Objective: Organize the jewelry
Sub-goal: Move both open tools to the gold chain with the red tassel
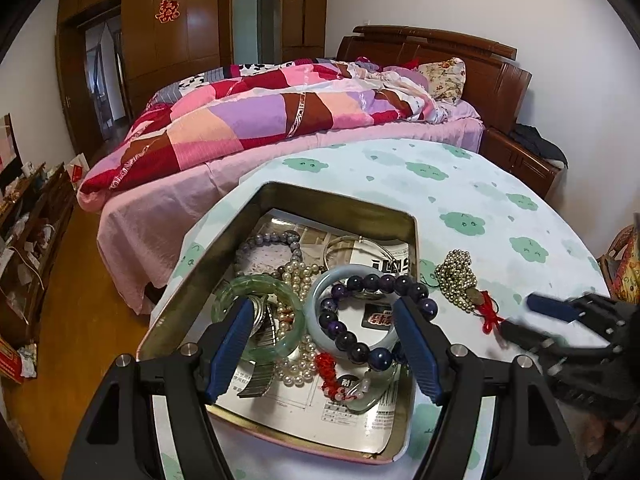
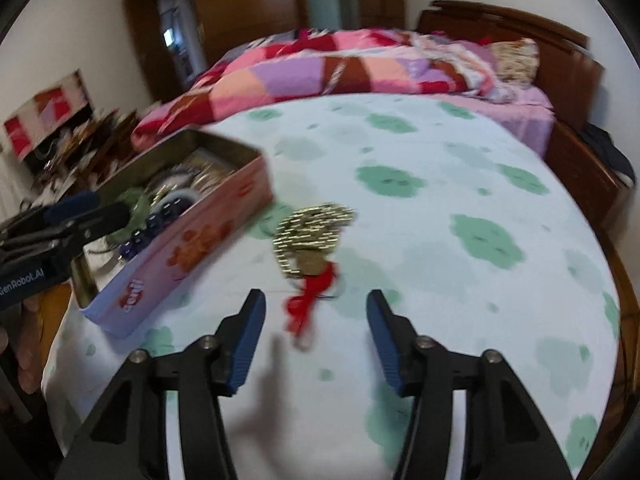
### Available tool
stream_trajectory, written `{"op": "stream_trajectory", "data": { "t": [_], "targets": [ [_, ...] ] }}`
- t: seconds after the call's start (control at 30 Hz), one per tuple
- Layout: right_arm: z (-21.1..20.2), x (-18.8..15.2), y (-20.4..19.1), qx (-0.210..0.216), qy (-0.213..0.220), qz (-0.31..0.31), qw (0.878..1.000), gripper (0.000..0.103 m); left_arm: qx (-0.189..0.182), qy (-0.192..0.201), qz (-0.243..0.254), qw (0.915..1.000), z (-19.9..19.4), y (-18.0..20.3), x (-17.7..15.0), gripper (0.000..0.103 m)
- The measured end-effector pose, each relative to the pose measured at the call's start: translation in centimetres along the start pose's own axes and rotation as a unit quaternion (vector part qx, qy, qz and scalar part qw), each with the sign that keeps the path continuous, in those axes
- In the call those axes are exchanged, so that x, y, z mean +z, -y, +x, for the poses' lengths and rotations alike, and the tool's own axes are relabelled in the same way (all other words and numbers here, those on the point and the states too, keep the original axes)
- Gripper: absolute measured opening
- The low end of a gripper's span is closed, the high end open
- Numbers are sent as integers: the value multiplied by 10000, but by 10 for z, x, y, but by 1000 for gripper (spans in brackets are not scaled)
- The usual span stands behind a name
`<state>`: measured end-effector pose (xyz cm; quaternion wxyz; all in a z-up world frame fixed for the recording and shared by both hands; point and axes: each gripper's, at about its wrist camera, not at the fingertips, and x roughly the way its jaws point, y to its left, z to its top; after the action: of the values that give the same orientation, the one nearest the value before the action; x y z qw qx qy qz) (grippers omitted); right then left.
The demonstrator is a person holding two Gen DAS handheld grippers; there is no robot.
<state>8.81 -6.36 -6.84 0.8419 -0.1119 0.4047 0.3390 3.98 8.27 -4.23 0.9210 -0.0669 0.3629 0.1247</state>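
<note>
Item one: our left gripper (image 1: 324, 312), jaws spread wide, holding nothing, hovering over the tin box (image 1: 236, 216). Item two: our right gripper (image 2: 316, 312), likewise spread wide and empty (its view is motion-blurred), poised just short of the gold bead necklace (image 2: 314, 232).

Tin box, on the tabletop (image 1: 460, 200), lined with printed paper, contains:
- green jade bangle (image 1: 280, 346), at the left side;
- pale blue bangle (image 1: 352, 270), beside it;
- purple bead bracelet (image 1: 372, 284), lying across the pale bangle;
- pearl strand (image 1: 298, 372);
- grey bead bracelet (image 1: 272, 238), at the far side;
- metal watch band (image 1: 260, 382), partly under the green bangle.

Outside the box, just right of it on the cloth: the gold bead necklace with a red tassel (image 2: 304, 308).
</note>
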Motion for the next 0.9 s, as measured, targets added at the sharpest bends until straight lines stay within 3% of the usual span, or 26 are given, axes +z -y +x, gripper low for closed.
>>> {"op": "stream_trajectory", "data": {
  "t": [0.07, 0.1, 0.2, 0.47, 0.77, 0.8, 0.83, 0.9],
  "targets": [
    [11, -1, -5, -15, -173, -121, 9998, 36, -13, 20, 27, 10000, -1, 1, 2, 72],
    [16, -1, -6, -23, -279, -135, 9995, 18, -40, 39, 58, 10000, -2, 3, 3, 72],
    [17, -4, -1, -38, -309, -104, 9995, 8, -118, 90, 158, 9998, -4, 10, 8, 72],
    [-13, -2, 34, -382, 167, 403, 9983, 4, -408, 228, 828, 9955, 1, 55, 21, 72],
    [-29, -7, 84, -891, 410, 983, 9903, 4, -660, -132, 1343, 9887, 38, 109, 23, 72],
    [-30, -7, 89, -904, 448, 1040, 9895, 4, -659, -168, 1396, 9879, 41, 113, 22, 67],
    [-32, -9, 91, -899, 487, 1083, 9888, 4, -675, -262, 1469, 9865, 48, 120, 21, 54],
    [-32, -10, 93, -871, 524, 1137, 9883, 4, -770, -468, 1548, 9838, 60, 129, 20, 42]
  ]
}}
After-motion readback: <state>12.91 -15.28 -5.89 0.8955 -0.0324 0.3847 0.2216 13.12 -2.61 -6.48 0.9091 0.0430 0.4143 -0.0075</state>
